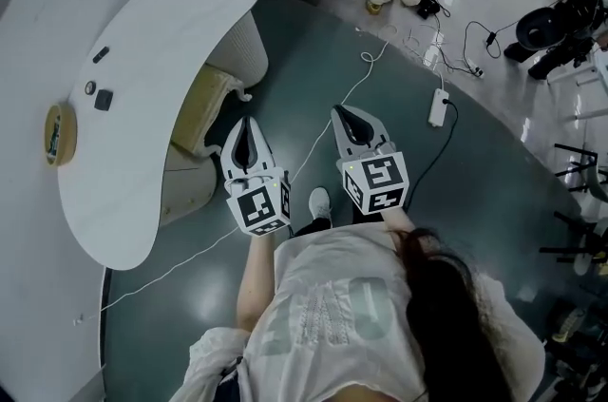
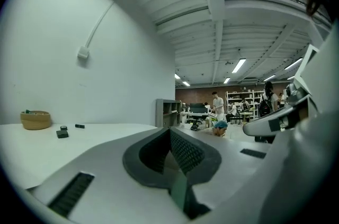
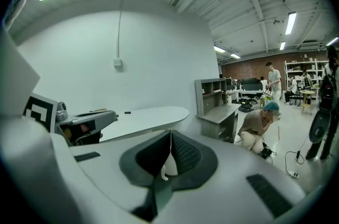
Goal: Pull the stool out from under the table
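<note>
left hand-held gripper point(image 1: 246, 126), right hand-held gripper point(image 1: 346, 117): jaws closed, empty | stool point(image 1: 204, 110): tucked under bench point(image 1: 161, 20), just beside left hand-held gripper | white cable point(image 1: 313, 146): laid on floor between both

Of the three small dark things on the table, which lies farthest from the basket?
The oblong one, lying alone; the round one and the square one sit side by side, closer to the basket.
</note>
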A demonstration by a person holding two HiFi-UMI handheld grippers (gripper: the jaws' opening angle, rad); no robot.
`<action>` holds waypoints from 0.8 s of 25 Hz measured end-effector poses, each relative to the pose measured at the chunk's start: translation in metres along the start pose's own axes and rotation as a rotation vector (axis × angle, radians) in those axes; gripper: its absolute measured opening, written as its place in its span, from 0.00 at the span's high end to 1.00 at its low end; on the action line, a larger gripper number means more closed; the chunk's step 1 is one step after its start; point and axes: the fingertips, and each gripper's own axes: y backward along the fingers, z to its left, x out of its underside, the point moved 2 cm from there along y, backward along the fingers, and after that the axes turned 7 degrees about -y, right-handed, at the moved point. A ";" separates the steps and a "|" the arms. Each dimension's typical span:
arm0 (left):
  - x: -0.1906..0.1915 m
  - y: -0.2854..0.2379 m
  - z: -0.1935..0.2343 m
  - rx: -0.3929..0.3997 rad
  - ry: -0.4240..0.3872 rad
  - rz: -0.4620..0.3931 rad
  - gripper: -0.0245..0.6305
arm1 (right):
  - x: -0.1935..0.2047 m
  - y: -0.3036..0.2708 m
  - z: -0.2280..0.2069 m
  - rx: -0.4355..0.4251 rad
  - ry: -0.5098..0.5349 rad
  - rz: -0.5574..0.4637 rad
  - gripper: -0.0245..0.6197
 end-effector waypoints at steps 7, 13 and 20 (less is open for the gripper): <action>-0.006 -0.005 0.025 -0.174 -0.011 0.010 0.92 | -0.013 -0.041 0.000 -0.131 0.015 0.013 0.91; -0.016 -0.009 0.059 -0.401 0.009 0.019 0.92 | -0.049 -0.093 0.012 -0.306 0.082 0.012 0.91; -0.035 0.007 0.059 -0.677 0.015 0.033 0.92 | -0.080 -0.122 0.024 -0.563 0.186 0.026 0.91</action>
